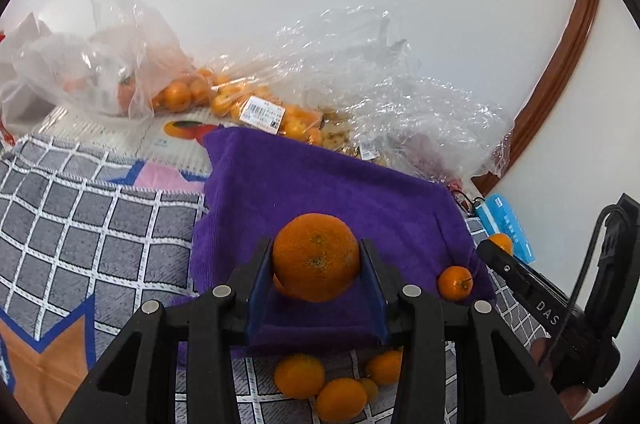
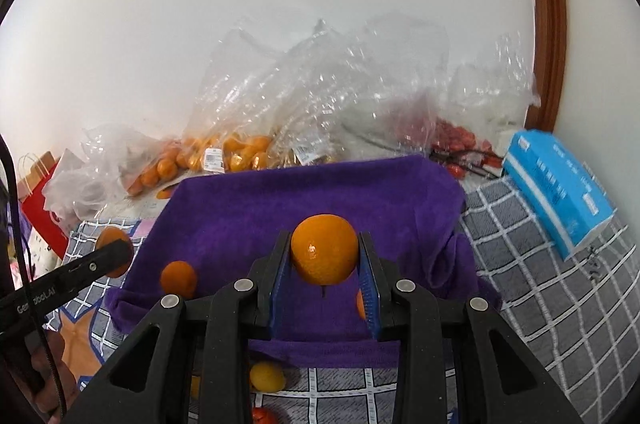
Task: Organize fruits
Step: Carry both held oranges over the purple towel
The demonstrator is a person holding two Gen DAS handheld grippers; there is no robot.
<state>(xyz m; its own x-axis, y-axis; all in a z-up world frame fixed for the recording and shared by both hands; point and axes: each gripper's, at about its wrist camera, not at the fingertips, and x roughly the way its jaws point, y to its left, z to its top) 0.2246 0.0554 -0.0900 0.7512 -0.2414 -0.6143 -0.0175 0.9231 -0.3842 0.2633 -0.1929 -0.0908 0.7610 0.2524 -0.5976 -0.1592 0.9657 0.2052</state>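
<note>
Blue-padded fingers of the left gripper [image 1: 316, 280] clamp a rough-skinned orange [image 1: 316, 256], held above the purple towel [image 1: 320, 183]. The right gripper [image 2: 325, 280] likewise pinches a smoother mandarin [image 2: 324, 250] over the same towel. One small mandarin [image 1: 455, 282] sits on the towel's right edge in the left wrist view, and several loose oranges [image 1: 320, 380] lie just off its near edge on a grey checked blanket [image 1: 100, 224] that spreads around the towel. Behind the towel, clear plastic bags [image 1: 360, 83] hold small oranges [image 1: 180, 95] against a plain white wall [image 2: 280, 3]. To the towel's right lies a blue tissue box [image 2: 560, 191], and beyond it rises a brown wooden door frame [image 2: 548, 23]. A red paper bag [image 2: 40, 203] stands far left of the towel.
</note>
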